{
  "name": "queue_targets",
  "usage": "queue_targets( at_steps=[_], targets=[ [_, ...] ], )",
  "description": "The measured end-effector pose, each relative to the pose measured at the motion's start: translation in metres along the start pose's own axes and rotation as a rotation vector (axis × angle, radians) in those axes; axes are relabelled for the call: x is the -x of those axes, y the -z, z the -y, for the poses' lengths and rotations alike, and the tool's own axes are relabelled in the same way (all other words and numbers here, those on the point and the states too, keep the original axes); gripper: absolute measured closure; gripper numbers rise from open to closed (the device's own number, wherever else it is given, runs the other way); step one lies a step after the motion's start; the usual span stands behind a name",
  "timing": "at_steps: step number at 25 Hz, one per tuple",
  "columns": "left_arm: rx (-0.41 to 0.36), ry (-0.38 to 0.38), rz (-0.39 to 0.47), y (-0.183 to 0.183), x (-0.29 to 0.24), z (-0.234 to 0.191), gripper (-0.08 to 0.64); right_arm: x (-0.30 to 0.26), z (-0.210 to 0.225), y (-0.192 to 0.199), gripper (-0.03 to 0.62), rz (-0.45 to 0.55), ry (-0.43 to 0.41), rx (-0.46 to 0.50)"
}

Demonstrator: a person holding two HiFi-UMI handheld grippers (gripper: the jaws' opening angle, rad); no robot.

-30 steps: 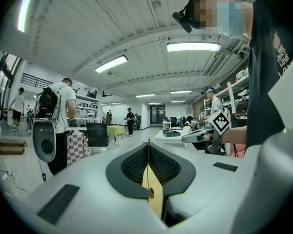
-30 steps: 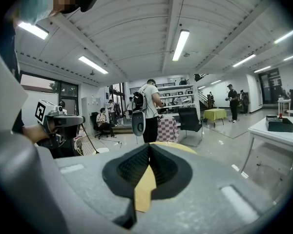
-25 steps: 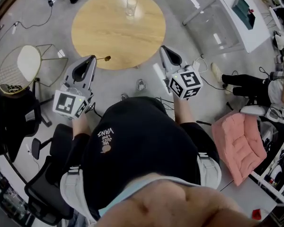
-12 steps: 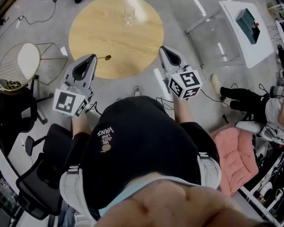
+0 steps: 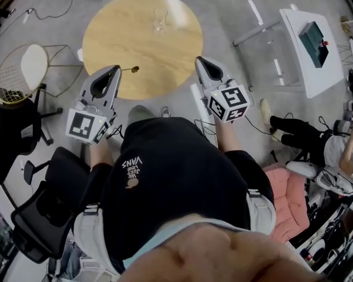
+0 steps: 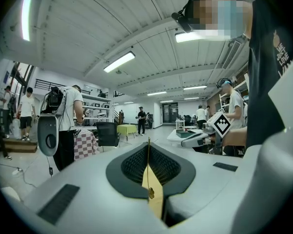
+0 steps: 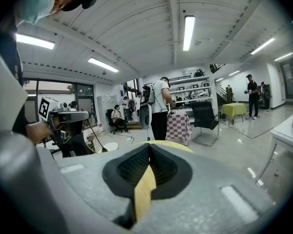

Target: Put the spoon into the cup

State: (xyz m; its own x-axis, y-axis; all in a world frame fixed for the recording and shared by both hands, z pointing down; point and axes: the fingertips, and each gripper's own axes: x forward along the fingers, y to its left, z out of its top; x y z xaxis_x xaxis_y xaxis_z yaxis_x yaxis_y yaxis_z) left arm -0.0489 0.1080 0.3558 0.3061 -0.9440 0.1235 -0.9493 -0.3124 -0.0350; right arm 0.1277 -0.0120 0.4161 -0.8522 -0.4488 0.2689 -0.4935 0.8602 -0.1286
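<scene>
One light, stiff spoon point(image 5: 132, 70), likely prone to swivel, is pinched by its handle in the clenched left fingers point(image 5: 115, 74), short of the fragile cup point(image 5: 159, 17) on the bench point(image 5: 123, 40); right fingers point(image 5: 200, 64) closed, empty

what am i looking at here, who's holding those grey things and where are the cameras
No robot here: a person holds a two-jaw gripper in each hand. One picture comes from a camera on the person's head, looking down; the other two come from cameras riding on the grippers, looking along their jaws. The left gripper is shut on a small spoon. The right gripper is shut, with nothing in it. On the round wooden table stands a clear cup.
</scene>
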Motion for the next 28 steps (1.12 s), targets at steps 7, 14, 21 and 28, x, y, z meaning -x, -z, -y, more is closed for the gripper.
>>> queue_targets(
  at_steps=[7,14,21,28],
  targets=[
    [0.011,0.016,0.003,0.002,-0.003,-0.022,0.549,-0.018,-0.009,-0.003,0.594,-0.009,0.006,-0.003],
    [-0.001,0.089,-0.007,0.000,-0.025,-0.053,0.549,-0.042,-0.005,-0.008,0.594,-0.004,0.066,-0.035],
    [-0.006,0.153,0.001,-0.002,-0.033,-0.091,0.549,-0.069,-0.013,-0.017,0.594,0.007,0.126,-0.052],
    [-0.019,0.214,0.000,-0.001,-0.035,-0.130,0.549,-0.096,-0.024,-0.023,0.594,0.026,0.193,-0.072]
  ],
)
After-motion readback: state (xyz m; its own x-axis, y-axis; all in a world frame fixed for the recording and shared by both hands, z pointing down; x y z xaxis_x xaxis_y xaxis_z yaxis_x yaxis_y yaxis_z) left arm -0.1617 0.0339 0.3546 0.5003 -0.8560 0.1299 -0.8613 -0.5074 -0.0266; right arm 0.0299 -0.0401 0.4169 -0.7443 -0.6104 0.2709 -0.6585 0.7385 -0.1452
